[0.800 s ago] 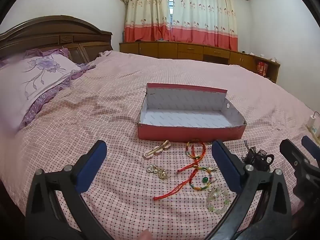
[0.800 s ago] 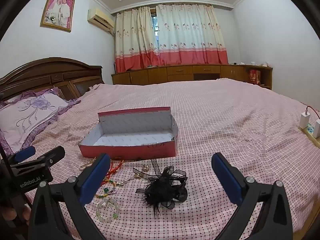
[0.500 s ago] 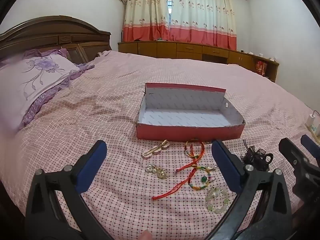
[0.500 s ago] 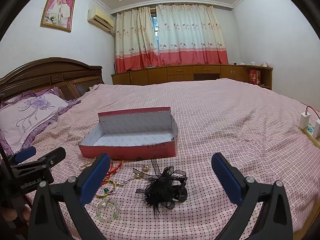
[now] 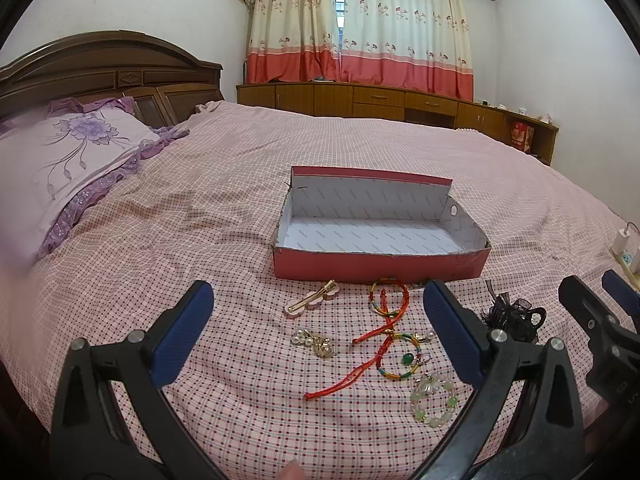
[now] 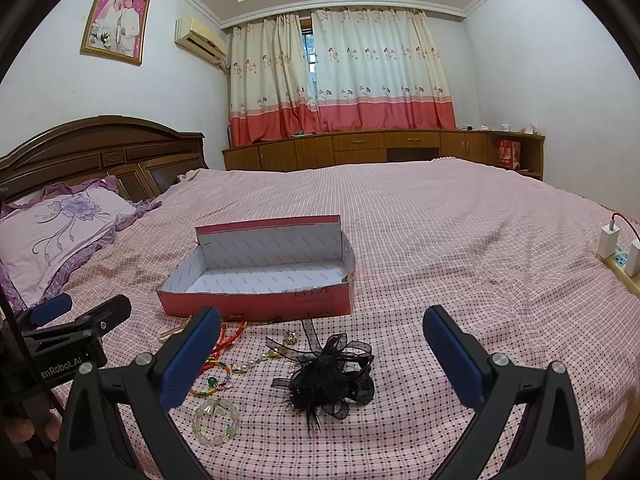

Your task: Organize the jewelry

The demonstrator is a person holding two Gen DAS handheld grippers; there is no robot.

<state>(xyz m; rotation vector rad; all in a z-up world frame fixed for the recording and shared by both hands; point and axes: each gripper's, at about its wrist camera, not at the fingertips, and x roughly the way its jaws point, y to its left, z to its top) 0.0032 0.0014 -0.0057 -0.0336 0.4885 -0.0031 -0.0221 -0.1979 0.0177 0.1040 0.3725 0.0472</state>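
An open red box (image 5: 380, 266) (image 6: 256, 306) with a white lining stands on the bed, nothing inside it. In front of it lie a gold hair clip (image 5: 312, 300), a pearl brooch (image 5: 314, 340), red cord bracelets (image 5: 388, 300), a beaded bangle with a green stone (image 5: 400, 360), a pale bead bracelet (image 5: 434, 400) (image 6: 216, 420) and a black feather hair piece (image 6: 328, 376) (image 5: 514, 316). My left gripper (image 5: 320, 340) is open above the jewelry. My right gripper (image 6: 320, 352) is open around the black hair piece, apart from it.
The checked pink bedspread (image 6: 460, 240) reaches far back and right. A purple flowered pillow (image 5: 60, 160) and dark wooden headboard (image 5: 100, 68) are at the left. Chargers on a power strip (image 6: 616, 248) sit at the bed's right edge. Wooden cabinets (image 6: 380, 148) line the window wall.
Both grippers have held nearly still; the left wrist view has shifted only slightly. Nothing on the bed has moved.
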